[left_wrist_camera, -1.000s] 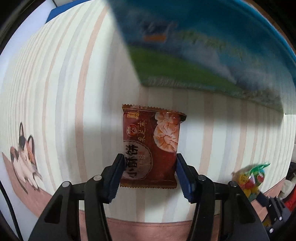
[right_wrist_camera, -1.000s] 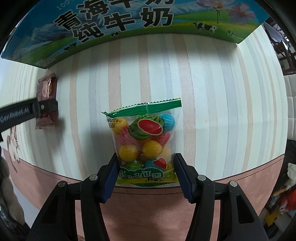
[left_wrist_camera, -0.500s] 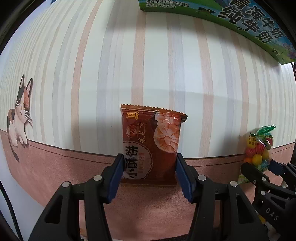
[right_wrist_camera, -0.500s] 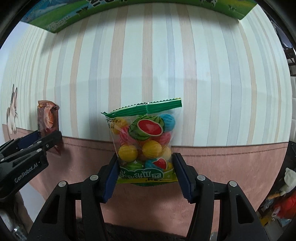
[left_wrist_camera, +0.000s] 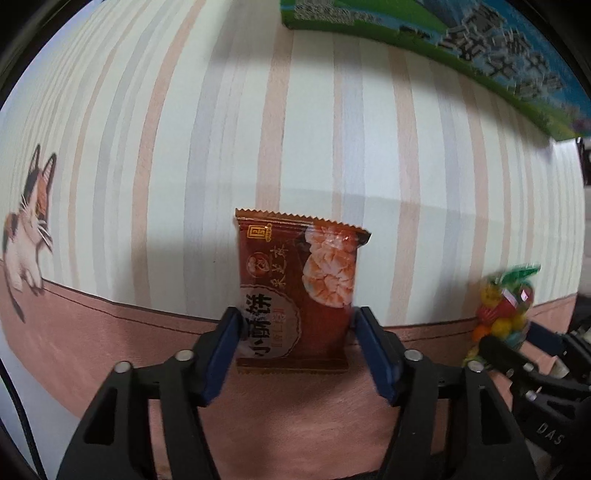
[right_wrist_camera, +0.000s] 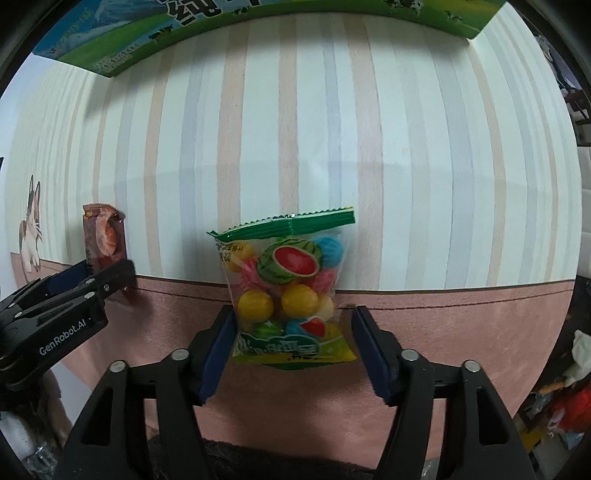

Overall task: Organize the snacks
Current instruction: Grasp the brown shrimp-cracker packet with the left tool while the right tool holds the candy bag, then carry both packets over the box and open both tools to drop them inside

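My left gripper [left_wrist_camera: 295, 332] is clamped on the lower part of the red packet [left_wrist_camera: 297, 295], and my right gripper [right_wrist_camera: 291, 332] grips the candy bag [right_wrist_camera: 288, 291] the same way, near its bottom seam. Both snacks hang clear above the striped cloth [left_wrist_camera: 184, 147], side by side and well apart, with the milk box [right_wrist_camera: 258, 22] beyond them at the far edge of the cloth.

I judge this is the carry step, each snack on its way to its place, though where that place is I cannot tell from here. To do it well I keep both grips firm and low. The candy bag is loose and lumpy, so I avoid swinging it, or the balls could shift and the film slip between the pads. The packet is flat and stiff, so it should ride steadily. I keep the two grippers apart and set each snack down flat before opening.
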The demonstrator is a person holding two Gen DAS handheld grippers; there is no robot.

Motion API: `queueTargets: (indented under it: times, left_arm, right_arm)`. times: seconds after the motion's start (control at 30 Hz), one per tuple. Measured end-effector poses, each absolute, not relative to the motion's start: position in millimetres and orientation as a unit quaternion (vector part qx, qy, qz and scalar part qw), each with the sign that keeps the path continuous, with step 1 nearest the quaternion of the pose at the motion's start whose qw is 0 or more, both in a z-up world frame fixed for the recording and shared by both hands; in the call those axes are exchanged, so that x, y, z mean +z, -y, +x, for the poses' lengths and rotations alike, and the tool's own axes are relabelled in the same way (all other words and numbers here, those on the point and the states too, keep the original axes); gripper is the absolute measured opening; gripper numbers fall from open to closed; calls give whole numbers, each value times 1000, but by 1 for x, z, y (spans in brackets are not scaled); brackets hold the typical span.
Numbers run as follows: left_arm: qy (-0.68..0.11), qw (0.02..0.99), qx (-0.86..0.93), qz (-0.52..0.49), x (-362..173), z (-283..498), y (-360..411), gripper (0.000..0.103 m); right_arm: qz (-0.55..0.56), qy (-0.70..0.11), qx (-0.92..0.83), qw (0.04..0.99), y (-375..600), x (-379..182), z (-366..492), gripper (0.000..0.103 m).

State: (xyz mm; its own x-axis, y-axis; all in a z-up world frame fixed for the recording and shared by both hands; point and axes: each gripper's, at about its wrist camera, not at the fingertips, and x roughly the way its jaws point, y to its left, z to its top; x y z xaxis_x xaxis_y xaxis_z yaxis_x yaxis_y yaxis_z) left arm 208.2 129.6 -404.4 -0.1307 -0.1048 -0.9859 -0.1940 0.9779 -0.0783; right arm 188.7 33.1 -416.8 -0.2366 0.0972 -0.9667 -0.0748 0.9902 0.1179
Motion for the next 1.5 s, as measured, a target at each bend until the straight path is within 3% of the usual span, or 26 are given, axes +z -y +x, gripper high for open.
queueTargets:
  times: [0.27, 0.33, 0.43, 0.57, 0.63, 0.93, 1.23, 1.5]
  left_arm:
    - [-758, 644, 44, -95, -405, 213, -129, 69]
    - [-755, 647, 52, -92, -407, 215, -129, 59]
    - [-752, 650, 51, -93, -404, 216, -128, 53]
    - [-750, 652, 57, -94, -397, 217, -128, 52]
    - [-748, 655, 57, -91, -394, 216, -126, 52]
    - [-734, 673, 50, -77, -380, 209, -113, 52]
    - [-700, 708, 22, -90, -317, 208, -106, 52]
    - [-644, 757, -18, -109, -232, 258, -100, 52]
  right_arm:
    - [21, -790, 58, 610, -29, -428, 196, 70]
    - [13, -789, 56, 612, -28, -430, 195, 70]
    - [-6, -785, 52, 618, -35, -434, 188, 69]
    - [-44, -773, 57, 630, -44, -434, 183, 65]
    - [-49, -768, 63, 635, -48, -434, 180, 57]
    - [-23, -760, 73, 645, -24, -426, 170, 56]
    - [42, -726, 102, 679, 17, -375, 182, 56]
    - [96, -666, 121, 729, 66, -294, 235, 56]
